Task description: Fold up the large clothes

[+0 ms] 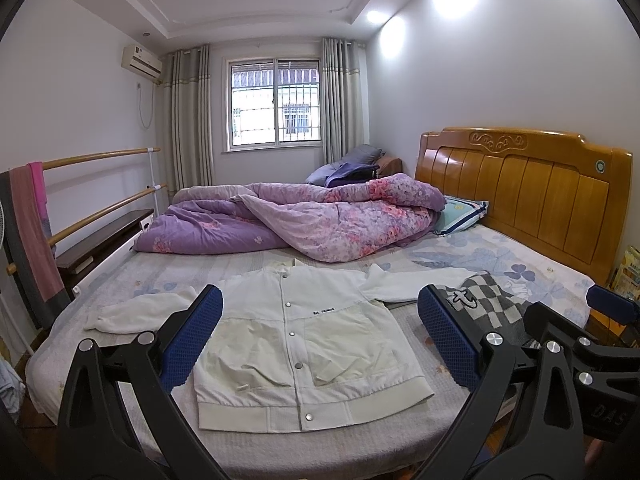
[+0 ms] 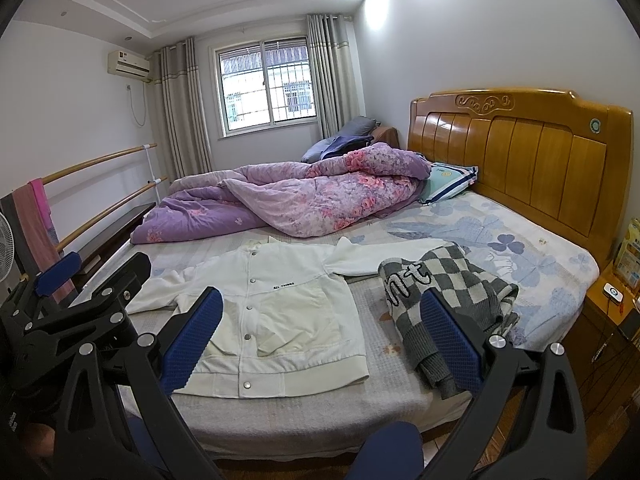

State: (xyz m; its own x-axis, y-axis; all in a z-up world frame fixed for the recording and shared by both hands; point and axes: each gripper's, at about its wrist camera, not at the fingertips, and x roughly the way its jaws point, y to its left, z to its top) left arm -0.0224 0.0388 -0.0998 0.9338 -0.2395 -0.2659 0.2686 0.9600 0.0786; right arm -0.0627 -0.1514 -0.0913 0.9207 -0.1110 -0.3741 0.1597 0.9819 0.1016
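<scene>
A white snap-button jacket (image 1: 304, 340) lies flat and face up on the bed, sleeves spread to both sides; it also shows in the right wrist view (image 2: 276, 312). A grey-and-white checkered sweater (image 2: 444, 300) lies crumpled to its right, also in the left wrist view (image 1: 484, 304). My left gripper (image 1: 320, 336) is open and empty, held above the near edge of the bed in front of the jacket. My right gripper (image 2: 320, 336) is open and empty, held between jacket and sweater. The left gripper also shows at the left of the right wrist view (image 2: 80, 280).
A purple floral quilt (image 1: 288, 220) is heaped across the far half of the bed. A wooden headboard (image 1: 528, 196) and pillow (image 1: 460, 216) stand right. A rail with a pink towel (image 1: 32, 232) runs along the left. A nightstand (image 2: 608, 320) stands at right.
</scene>
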